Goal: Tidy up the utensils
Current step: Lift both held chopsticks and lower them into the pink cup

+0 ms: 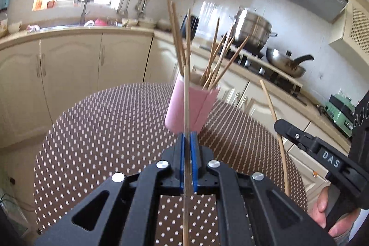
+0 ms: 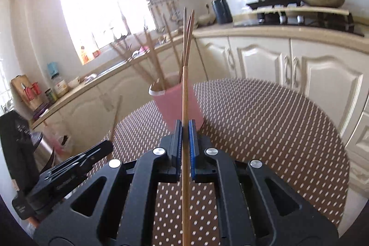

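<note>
A: So, both tools pinch one thin bamboo chopstick each: left gripper (image 1: 188, 142) on its stick (image 1: 186, 89), right gripper (image 2: 185, 130) on its stick (image 2: 184, 93).
B: Step?
A: Carrying them to the pink paper-wrapped holder cup (image 1: 191, 105), centre frame on the brown dotted round table (image 1: 103, 130). Next probably calls for tipping each stick over the rim, then letting go.
B: View differences?
A: Left view shows the person's hand (image 1: 327, 211), lower right; right view doesn't.
</note>
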A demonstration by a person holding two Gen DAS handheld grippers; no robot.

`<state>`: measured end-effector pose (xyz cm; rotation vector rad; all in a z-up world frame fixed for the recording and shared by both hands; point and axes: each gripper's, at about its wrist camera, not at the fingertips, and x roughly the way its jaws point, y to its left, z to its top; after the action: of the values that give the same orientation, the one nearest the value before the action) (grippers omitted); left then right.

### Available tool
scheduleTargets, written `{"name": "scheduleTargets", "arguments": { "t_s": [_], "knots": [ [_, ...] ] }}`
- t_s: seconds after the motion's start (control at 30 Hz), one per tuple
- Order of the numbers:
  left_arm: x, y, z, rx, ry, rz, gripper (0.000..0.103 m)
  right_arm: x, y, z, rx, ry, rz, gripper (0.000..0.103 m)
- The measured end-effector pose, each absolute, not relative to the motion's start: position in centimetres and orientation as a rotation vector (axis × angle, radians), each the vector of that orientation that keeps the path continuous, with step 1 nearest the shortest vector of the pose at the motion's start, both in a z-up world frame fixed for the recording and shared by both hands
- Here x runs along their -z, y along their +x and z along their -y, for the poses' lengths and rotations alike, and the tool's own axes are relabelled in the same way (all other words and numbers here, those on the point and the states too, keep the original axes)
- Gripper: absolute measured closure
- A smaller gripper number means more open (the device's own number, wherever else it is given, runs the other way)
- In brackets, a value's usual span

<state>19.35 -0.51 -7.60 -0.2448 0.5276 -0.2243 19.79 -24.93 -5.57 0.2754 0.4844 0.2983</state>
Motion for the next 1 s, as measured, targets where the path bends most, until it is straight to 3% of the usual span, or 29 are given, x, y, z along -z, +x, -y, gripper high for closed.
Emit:
{"name": "scheduleTargets", "arguments": {
  "t_s": [0.57,1.0],
  "knots": [
    [-1.6,22.0,3.3,0.203,-0.115,-0.262,0.097,-2.0,25.5,23.3,-0.237,0.264,-0.168,0.097],
    [-6.3,27.3,4.5,0.201,-0.112,-0.156,0.097,-3.2,33.2,23.6,-0.156,0.394,-0.094,0.097]
  ]
}}
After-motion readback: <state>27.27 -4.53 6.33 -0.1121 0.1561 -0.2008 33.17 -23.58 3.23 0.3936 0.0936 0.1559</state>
